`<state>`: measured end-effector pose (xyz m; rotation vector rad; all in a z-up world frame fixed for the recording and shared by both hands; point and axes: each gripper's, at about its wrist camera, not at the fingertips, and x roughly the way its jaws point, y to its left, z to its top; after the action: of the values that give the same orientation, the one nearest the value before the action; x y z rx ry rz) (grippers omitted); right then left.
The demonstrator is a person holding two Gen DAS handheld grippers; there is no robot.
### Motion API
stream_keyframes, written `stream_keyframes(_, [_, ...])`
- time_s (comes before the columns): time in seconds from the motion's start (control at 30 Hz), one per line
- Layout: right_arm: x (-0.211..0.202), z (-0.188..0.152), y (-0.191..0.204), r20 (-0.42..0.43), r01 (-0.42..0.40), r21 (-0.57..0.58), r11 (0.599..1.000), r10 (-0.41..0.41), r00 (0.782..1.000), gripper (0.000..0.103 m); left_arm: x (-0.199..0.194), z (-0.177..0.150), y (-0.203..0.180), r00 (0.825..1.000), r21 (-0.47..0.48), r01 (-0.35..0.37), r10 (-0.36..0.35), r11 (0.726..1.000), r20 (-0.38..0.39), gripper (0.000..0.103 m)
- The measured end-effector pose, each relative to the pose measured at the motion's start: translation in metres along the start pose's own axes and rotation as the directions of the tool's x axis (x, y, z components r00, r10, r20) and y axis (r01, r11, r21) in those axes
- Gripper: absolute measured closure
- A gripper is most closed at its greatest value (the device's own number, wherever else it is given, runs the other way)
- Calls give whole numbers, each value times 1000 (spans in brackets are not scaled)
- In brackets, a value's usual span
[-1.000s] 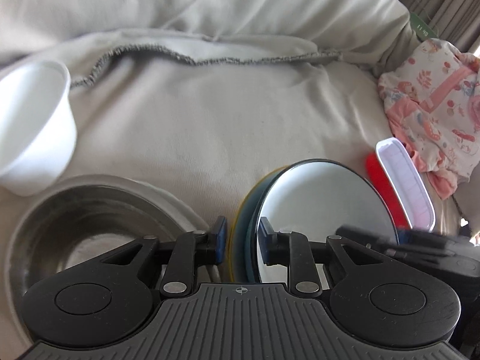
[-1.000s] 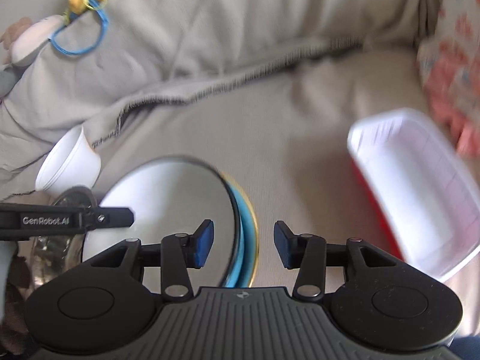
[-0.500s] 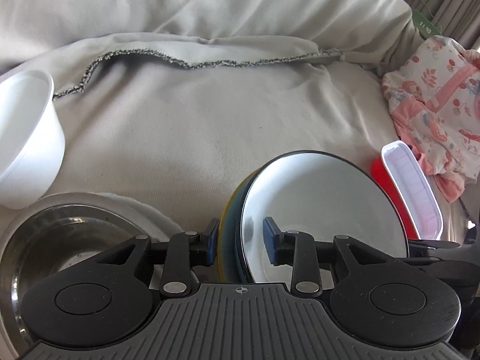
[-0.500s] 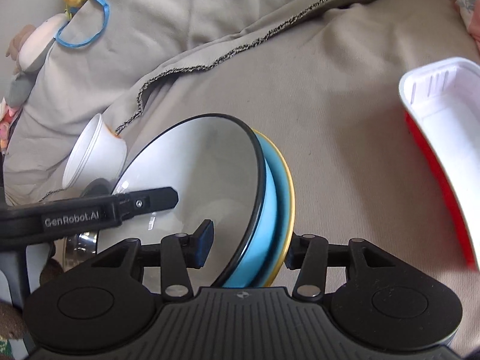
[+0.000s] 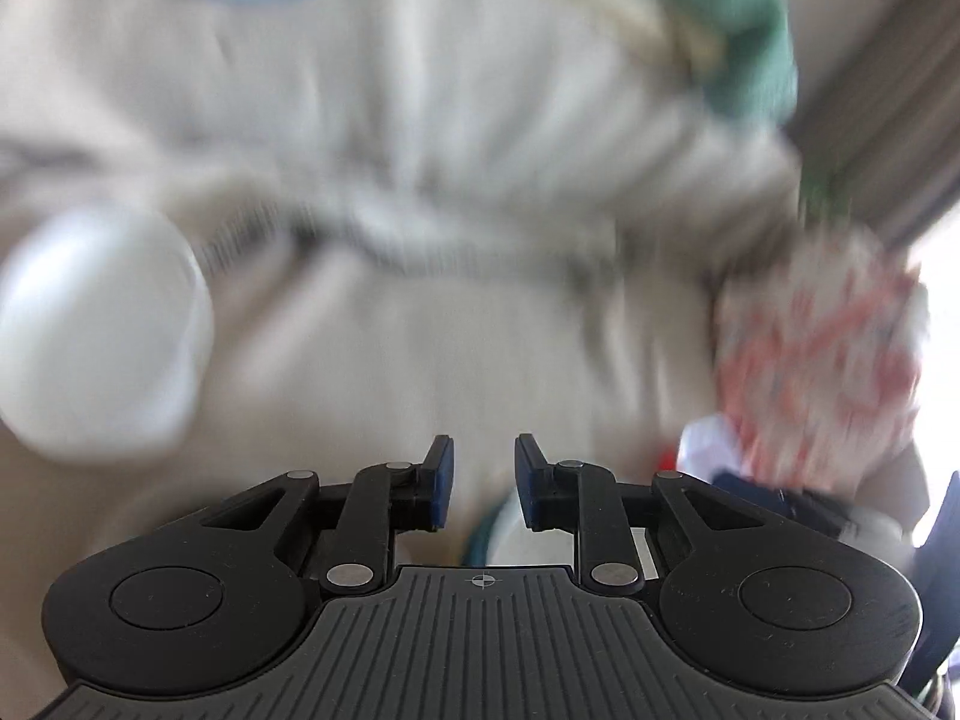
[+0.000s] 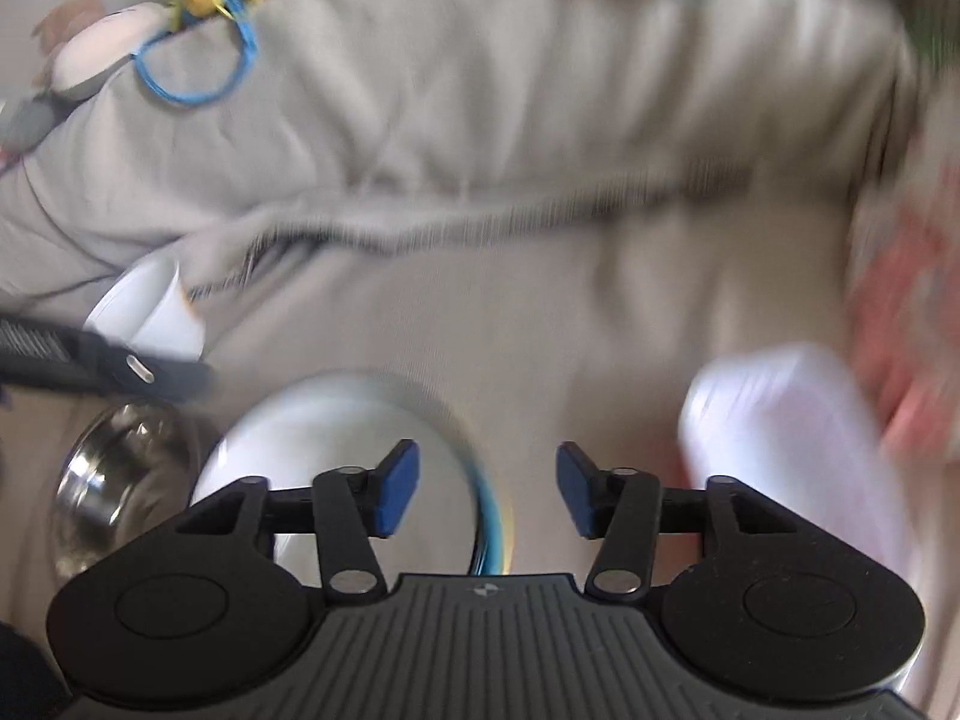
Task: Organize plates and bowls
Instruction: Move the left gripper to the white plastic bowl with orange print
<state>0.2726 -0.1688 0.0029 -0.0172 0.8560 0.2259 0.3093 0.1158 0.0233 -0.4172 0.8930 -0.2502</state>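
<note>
Both views are blurred by motion. A stack of plates, white with a dark rim over blue and yellow ones, lies on the beige cloth below my right gripper. Its jaws are opening, and only the stack's right rim shows low in the gap, untouched by the pads. My left gripper hangs above the cloth. Its jaws are closing to a narrow gap with nothing between them, and a sliver of the stack peeks out under them. A white bowl and a steel bowl sit to the left.
A white container with a red underside lies right of the stack, beside a pink patterned cloth. The beige blanket bunches up behind. A blue ring toy lies at the far left. The other gripper's dark body crosses the left edge.
Both grippers have come off the plate stack and risen, so the stack sits lower in both views. The right jaws have widened. The left jaws no longer straddle the rim.
</note>
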Motion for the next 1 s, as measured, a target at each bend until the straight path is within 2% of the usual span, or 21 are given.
stream_keyframes(0.07, [-6, 28, 18, 39, 49, -77, 996, -47, 998, 31, -30, 17, 16, 991, -22, -5, 8, 1000, 130, 72])
stream_keyframes(0.13, [3, 54, 42, 27, 74, -138, 988, -71, 997, 26, -52, 19, 44, 966, -77, -98, 114, 992, 231, 73])
stream_keyframes(0.2, [22, 72, 66, -36, 93, -149, 985, -100, 994, 26, -62, 20, 79, 929, -153, -257, 287, 954, 234, 76])
stream_keyframes(0.23, [33, 79, 78, -74, 90, -145, 985, -101, 992, 26, -64, 20, 98, 914, -193, -308, 346, 932, 212, 76])
stream_keyframes(0.27, [42, 85, 93, -110, 70, -143, 987, -86, 990, 26, -65, 20, 120, 915, -237, -313, 359, 920, 184, 76])
stream_keyframes(0.33, [57, 94, 123, -155, 16, -140, 990, -38, 987, 24, -65, 16, 158, 941, -330, -247, 307, 911, 143, 76])
stream_keyframes(0.43, [73, 102, 170, -150, -56, -143, 988, 35, 988, 19, -55, 12, 189, 960, -406, -197, 259, 893, 104, 76])
stream_keyframes(0.53, [98, 105, 213, -195, -172, -145, 974, 143, 970, 19, -41, 9, 199, 955, -422, -237, 289, 875, 64, 76])
stream_keyframes(0.67, [144, 104, 248, -243, -190, -77, 979, 167, 956, 19, -21, 5, 209, 945, -436, -279, 326, 856, 37, 76])
stream_keyframes(0.73, [169, 99, 253, -285, -179, -37, 983, 162, 945, 26, -7, 2, 217, 949, -449, -271, 315, 851, 23, 76])
stream_keyframes(0.77, [180, 96, 254, -311, -174, -19, 985, 160, 937, 42, 0, 1, 219, 954, -455, -261, 300, 851, 15, 76])
stream_keyframes(0.8, [190, 93, 253, -338, -177, -2, 984, 166, 926, 68, 6, -1, 221, 960, -459, -246, 281, 853, 9, 75])
stream_keyframes(0.83, [197, 90, 250, -368, -188, 17, 982, 181, 912, 78, 11, -2, 220, 963, -459, -238, 269, 856, 3, 74])
stream_keyframes(0.87, [200, 88, 245, -381, -206, 44, 978, 207, 901, 85, 15, -3, 218, 962, -454, -242, 272, 858, 2, 79])
stream_keyframes(0.93, [193, 86, 233, -355, -227, 61, 972, 233, 905, 85, 19, -3, 209, 967, -452, -220, 256, 864, 18, 84])
stream_keyframes(1.0, [180, 87, 219, -307, -230, 38, 972, 230, 923, 85, 16, -4, 198, 980, -468, -126, 183, 875, 76, 84])
